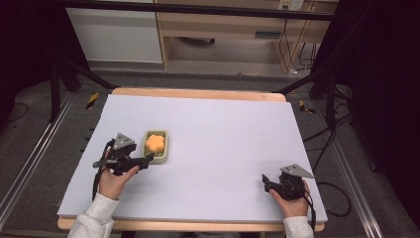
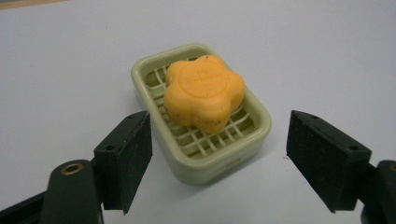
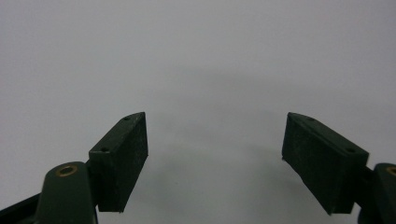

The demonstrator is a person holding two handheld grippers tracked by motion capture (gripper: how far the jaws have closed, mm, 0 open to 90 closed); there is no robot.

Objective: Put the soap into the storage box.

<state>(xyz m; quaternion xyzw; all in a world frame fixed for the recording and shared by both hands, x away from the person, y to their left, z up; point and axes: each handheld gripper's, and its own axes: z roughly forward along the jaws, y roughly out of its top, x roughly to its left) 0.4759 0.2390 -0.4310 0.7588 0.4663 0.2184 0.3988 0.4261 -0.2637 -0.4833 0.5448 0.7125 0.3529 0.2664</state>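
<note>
An orange flower-shaped soap (image 1: pixel 154 143) (image 2: pixel 204 91) lies in a pale green soap dish (image 1: pixel 165 148) (image 2: pixel 205 161) on the left half of the white table top (image 1: pixel 223 139). My left gripper (image 1: pixel 146 159) (image 2: pixel 219 161) is just in front of the dish's near end, open, its jaws spread wider than the dish and apart from it. My right gripper (image 1: pixel 266 181) (image 3: pixel 215 158) rests near the front right edge of the table, open, with bare table surface between its jaws.
The wooden table edge (image 1: pixel 198 93) runs along the back. Black frame legs (image 1: pixel 64 74) and cables (image 1: pixel 327 144) stand on the floor beside the table, and wooden furniture (image 1: pixel 223 25) sits behind it.
</note>
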